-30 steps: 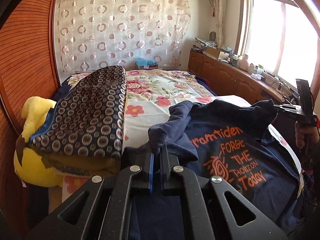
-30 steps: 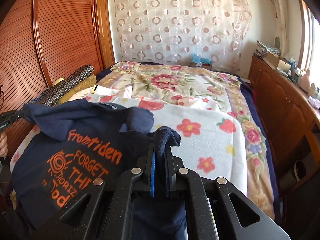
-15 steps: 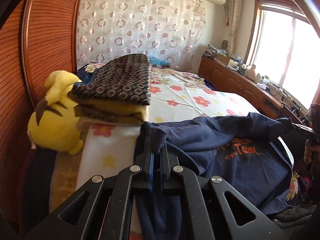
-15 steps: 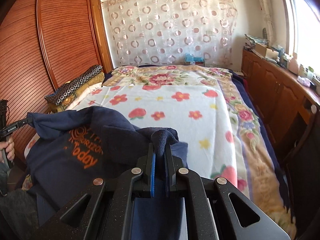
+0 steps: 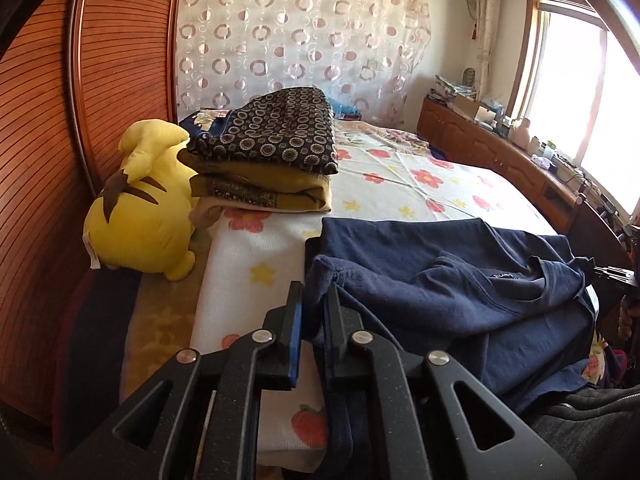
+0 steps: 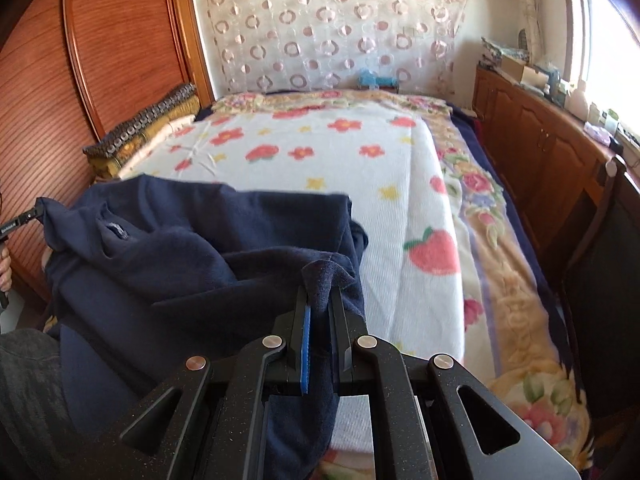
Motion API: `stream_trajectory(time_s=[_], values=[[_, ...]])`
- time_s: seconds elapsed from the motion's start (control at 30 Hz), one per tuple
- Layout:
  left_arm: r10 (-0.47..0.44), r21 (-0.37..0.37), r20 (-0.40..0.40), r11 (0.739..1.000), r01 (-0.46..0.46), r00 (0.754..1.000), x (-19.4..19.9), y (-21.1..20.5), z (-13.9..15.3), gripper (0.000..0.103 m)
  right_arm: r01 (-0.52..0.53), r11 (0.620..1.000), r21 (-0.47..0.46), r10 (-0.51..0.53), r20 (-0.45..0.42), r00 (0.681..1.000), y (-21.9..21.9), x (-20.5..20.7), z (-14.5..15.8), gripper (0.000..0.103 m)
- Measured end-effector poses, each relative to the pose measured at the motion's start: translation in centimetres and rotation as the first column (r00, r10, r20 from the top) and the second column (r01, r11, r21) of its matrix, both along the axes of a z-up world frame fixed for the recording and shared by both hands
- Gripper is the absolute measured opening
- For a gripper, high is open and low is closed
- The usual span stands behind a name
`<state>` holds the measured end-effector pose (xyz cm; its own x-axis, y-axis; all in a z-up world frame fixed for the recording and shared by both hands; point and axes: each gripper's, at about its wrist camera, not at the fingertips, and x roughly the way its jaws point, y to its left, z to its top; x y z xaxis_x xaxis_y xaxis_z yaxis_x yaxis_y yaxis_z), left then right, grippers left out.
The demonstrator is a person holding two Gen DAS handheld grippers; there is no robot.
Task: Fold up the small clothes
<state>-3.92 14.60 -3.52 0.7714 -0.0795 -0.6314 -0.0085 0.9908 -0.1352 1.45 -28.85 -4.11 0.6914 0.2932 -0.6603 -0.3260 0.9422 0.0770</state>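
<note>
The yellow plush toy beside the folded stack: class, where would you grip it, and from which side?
Grip the plush toy by its raised ear, coming from above: the ear is thin enough for jaws, the body looks too round, and the wardrobe and folded stack crowd its sides.

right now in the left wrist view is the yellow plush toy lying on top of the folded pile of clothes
No, the yellow plush toy sits beside the folded pile of clothes, against its left side, lower on the flowered bed cover.

Navy shirt [image 5: 460, 292] was soft matt cotton; flowered blanket [image 6: 320, 168] ribbed cloth; wardrobe door [image 5: 52, 120] slatted glossy wood.
</note>
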Motion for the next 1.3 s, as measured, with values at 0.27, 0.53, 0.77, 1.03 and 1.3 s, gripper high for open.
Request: stream_trajectory(time_s=[0.27,0.53,0.77,1.03,1.3], values=[[-0.025,0.026,0.047,0.999,0.024,0.999,1.0,-0.3,2.3,0.055,0.002,1.000,-0.009,-0.001,0.029,1.000,0.2,1.0,2.7,0.015],[-0.043,0.078,0.050,0.996,0.039,0.998,5.0,-0.9,3.2,0.080,0.030,0.999,-0.027,-0.027,0.100,0.995,0.1,1.6,5.0,0.036],[-0.054,0.152,0.004,0.987,0.052,0.999,9.3,-1.5,2.8,0.080,-0.004,1.000,-0.012,0.005,0.080,0.997,2.1,6.0,3.6,0.036],[-0.041,0.106,-0.128,0.993,0.055,0.991,12.4,-1.1,-1.7,0.080,-0.012,1.000,0.006,0.013,-0.062,0.998,2.1,10.7,0.2,0.037],[-0.040,0.096,-0.182,0.994,0.058,0.983,12.7,-1.5,-4.1,0.080,-0.075,0.997,-0.020,0.073,-0.086,0.994,2.5,10.9,0.6,0.031]])
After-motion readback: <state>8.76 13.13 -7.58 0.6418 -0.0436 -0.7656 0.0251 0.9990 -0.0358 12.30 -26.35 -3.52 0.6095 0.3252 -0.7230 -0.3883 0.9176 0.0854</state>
